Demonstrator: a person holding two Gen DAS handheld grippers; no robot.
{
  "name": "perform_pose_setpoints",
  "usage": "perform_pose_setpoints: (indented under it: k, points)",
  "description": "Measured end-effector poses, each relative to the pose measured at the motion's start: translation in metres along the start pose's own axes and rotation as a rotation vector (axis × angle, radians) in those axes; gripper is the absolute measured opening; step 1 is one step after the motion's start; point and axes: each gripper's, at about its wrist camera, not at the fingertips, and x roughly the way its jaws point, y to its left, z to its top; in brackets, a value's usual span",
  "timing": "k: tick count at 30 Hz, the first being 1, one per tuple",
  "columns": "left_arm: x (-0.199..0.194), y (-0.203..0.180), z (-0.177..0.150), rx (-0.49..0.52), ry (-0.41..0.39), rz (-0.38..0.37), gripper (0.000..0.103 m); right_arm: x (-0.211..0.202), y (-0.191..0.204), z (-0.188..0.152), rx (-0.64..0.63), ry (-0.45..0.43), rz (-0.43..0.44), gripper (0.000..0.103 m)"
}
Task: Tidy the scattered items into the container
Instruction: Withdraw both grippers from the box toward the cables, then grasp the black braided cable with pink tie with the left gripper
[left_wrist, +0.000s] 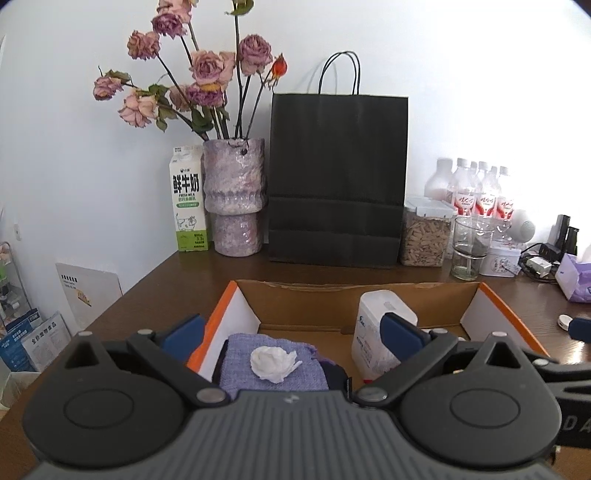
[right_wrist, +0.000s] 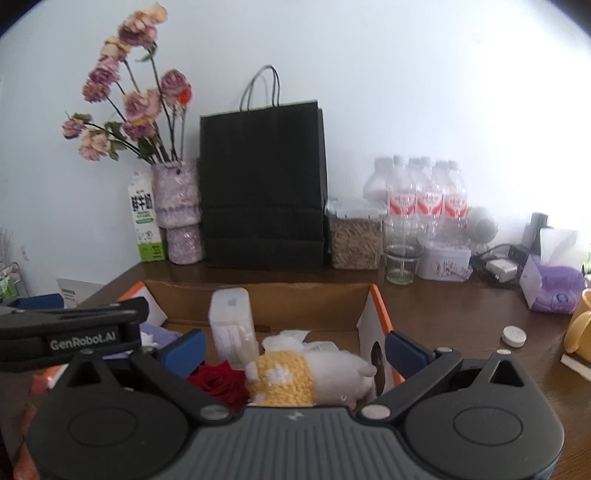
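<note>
An open cardboard box (left_wrist: 314, 299) with orange edges sits on the brown table. In it lie a purple cloth (left_wrist: 273, 369) with a crumpled white tissue (left_wrist: 273, 363) on top, and an upright white bottle (left_wrist: 376, 332). My left gripper (left_wrist: 291, 332) hangs open above the cloth, nothing between its blue pads. In the right wrist view the box (right_wrist: 266, 299) also holds a yellow-and-white plush toy (right_wrist: 306, 376), a red rose (right_wrist: 218, 384) and the white bottle (right_wrist: 232, 325). My right gripper (right_wrist: 295, 349) is open over the plush, not touching it. A small white round cap (right_wrist: 513, 336) lies on the table right of the box.
At the back stand a black paper bag (left_wrist: 336, 177), a vase of dried roses (left_wrist: 236, 195), a milk carton (left_wrist: 188, 206), a jar (left_wrist: 424, 236), a glass (left_wrist: 469, 247), several water bottles (left_wrist: 484, 192) and a tissue pack (right_wrist: 550, 284). A yellow cup (right_wrist: 580, 328) is at far right.
</note>
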Motion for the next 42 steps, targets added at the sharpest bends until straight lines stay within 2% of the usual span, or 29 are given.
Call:
perform_pose_setpoints:
  k: [10, 18, 26, 34, 42]
  points:
    - [-0.057, 0.023, -0.006, -0.045, -0.021, -0.024, 0.103, -0.07, 0.001, -0.012, -0.04, -0.05, 0.008, 0.103]
    - [-0.096, 0.039, -0.02, -0.051, -0.01, -0.032, 0.103, -0.11, -0.004, -0.049, -0.061, -0.005, 0.019, 0.103]
    - [-0.114, 0.048, -0.049, -0.001, 0.059, -0.042, 0.103, -0.125, -0.02, -0.089, -0.031, 0.093, 0.015, 0.103]
    - [-0.115, 0.049, -0.093, 0.026, 0.203, -0.077, 0.103, -0.122, -0.022, -0.122, -0.004, 0.19, 0.022, 0.103]
    - [-0.107, 0.04, -0.105, 0.042, 0.279, -0.098, 0.103, -0.113, -0.015, -0.132, -0.005, 0.238, 0.043, 0.103]
